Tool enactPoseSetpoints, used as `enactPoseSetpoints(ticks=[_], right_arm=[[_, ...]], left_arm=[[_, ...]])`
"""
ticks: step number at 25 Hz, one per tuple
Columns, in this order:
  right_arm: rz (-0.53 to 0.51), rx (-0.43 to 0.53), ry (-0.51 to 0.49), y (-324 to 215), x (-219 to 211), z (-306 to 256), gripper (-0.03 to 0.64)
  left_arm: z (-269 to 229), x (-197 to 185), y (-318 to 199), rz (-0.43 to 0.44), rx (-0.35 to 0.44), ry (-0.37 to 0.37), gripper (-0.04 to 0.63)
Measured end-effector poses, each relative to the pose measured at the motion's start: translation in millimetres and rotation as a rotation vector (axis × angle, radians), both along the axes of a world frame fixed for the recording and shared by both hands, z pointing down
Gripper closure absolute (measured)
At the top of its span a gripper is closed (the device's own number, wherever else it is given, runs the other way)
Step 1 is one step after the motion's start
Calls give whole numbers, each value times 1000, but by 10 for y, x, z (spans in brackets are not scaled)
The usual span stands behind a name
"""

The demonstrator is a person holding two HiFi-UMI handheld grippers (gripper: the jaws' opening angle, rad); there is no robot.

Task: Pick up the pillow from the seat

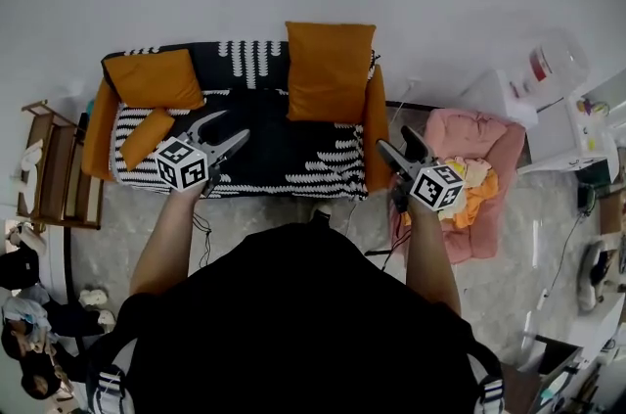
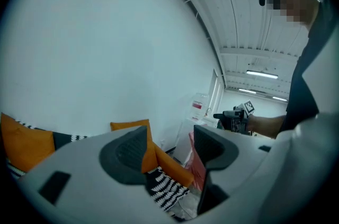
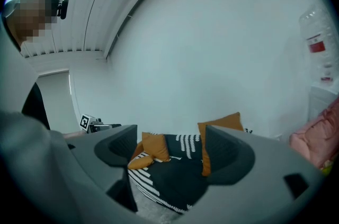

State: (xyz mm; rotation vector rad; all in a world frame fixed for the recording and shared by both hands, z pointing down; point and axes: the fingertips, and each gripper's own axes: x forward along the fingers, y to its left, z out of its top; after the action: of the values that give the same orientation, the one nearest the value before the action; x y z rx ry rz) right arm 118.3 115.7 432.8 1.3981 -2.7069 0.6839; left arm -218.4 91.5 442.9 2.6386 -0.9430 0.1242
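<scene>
1. We look steeply down at a black sofa (image 1: pixel 284 158) with white patterning and orange arms. It stands against a pale wall.
2. The small orange pillow (image 1: pixel 147 136) lies tilted on the seat at the sofa's left end. Just behind it, a larger orange cushion (image 1: pixel 154 77) leans on the backrest.
3. A tall orange cushion (image 1: pixel 330 69) stands upright against the backrest at the right end.
4. Our left gripper (image 1: pixel 231 127) is held out before the sofa's front edge. It shows just right of the small pillow and is not touching it. Its fingers stand partly apart, with nothing between them.
5. Our right gripper (image 1: pixel 395 140) hangs beside the sofa's right arm, well apart from the small pillow. Its fingers are spread wide and hold nothing.
6. A pink padded seat (image 1: pixel 489 143) with orange cloth (image 1: pixel 474 202) in it sits on the floor to the right of the sofa. A wooden rack (image 1: pixel 57 172) stands to the sofa's left.
</scene>
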Motion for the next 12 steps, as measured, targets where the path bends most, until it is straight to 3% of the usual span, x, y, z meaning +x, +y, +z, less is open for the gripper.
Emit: enactPoseSetpoints(ticks=[12], right_arm=[[-36,-33,17,-519,263,155,220]], left_arm=[[106,252,-384,-33,-29,-12,313]])
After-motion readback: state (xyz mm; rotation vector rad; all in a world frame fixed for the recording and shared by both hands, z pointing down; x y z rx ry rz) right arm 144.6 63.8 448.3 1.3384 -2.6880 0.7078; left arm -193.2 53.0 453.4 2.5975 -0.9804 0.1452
